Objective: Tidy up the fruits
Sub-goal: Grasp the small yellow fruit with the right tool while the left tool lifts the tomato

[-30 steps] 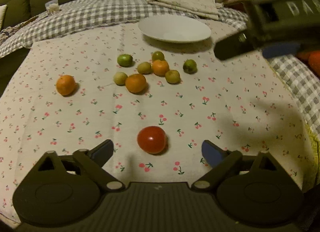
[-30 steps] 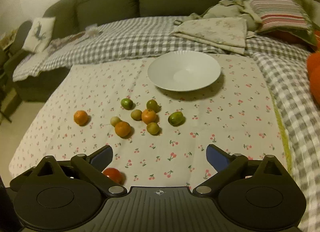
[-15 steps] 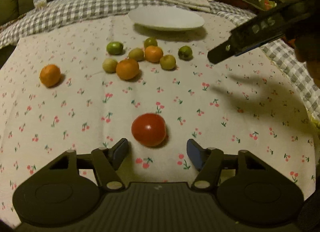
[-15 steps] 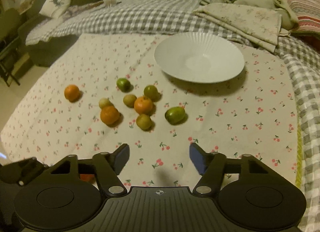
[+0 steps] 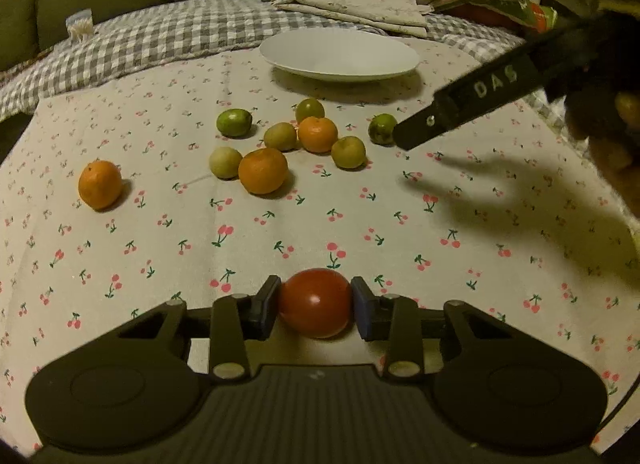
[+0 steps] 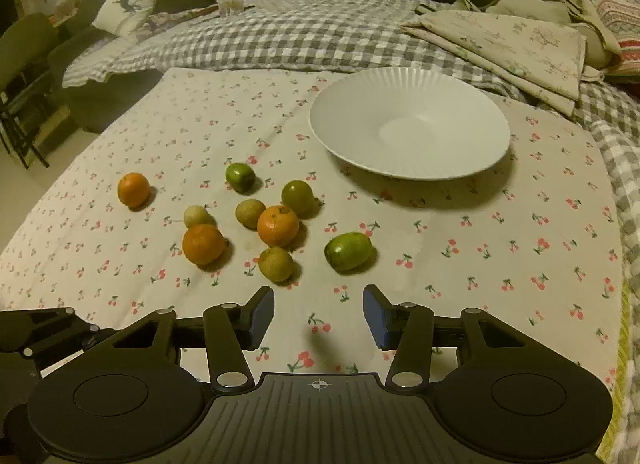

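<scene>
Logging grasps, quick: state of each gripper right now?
Left gripper: closed on the red tomato.
Right gripper: open, holding nothing.

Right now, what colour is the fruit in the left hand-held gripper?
Red; a tomato, seen best in the left wrist view.
</scene>
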Motion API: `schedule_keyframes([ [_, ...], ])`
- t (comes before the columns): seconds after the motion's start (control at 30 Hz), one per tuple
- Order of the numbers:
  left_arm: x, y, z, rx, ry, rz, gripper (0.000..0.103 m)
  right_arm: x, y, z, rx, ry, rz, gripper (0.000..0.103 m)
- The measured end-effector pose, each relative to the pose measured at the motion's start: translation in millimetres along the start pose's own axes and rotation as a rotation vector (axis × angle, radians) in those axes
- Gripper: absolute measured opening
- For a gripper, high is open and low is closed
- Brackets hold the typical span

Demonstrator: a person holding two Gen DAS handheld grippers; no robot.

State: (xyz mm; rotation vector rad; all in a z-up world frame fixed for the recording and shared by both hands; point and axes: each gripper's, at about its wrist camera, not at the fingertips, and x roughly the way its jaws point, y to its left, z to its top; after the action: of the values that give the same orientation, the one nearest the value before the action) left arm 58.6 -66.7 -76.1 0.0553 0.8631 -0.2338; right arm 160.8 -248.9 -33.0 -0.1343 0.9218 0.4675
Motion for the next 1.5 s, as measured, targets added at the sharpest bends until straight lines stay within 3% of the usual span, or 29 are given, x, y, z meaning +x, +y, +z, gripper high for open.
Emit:
schedule_keyframes([
  [0.4, -10.1, 32.3, 9.1, -0.099, -0.010, 0.037, 0.036, 29.4, 23.3, 8.0, -0.068, 0.001, 0.040, 0.046],
  [0.67, -14.5, 47.9, 19.8, -0.127, -0.018, 0.051, 0.036, 50.8, 37.9, 16.3, -0.133, -0.006, 0.024, 0.031],
  [0.73, -17.2, 50.6, 25.3, -0.129, -0.026, 0.055, 0.036, 51.3, 38.4, 17.4, -0.147, -0.012, 0.006, 0.021],
  [1.3, -20.1, 59.5, 50.3, -0.127, -0.047, 0.088, 0.036, 56.9, 45.9, 11.7, -0.190, 0.009, 0.003, 0.024],
  [1.5, -31.9, 61.3, 75.3, -0.115, -0.070, 0.063, 0.036, 37.0, 31.4, 20.1, -0.110, -0.021, 0.014, 0.023],
])
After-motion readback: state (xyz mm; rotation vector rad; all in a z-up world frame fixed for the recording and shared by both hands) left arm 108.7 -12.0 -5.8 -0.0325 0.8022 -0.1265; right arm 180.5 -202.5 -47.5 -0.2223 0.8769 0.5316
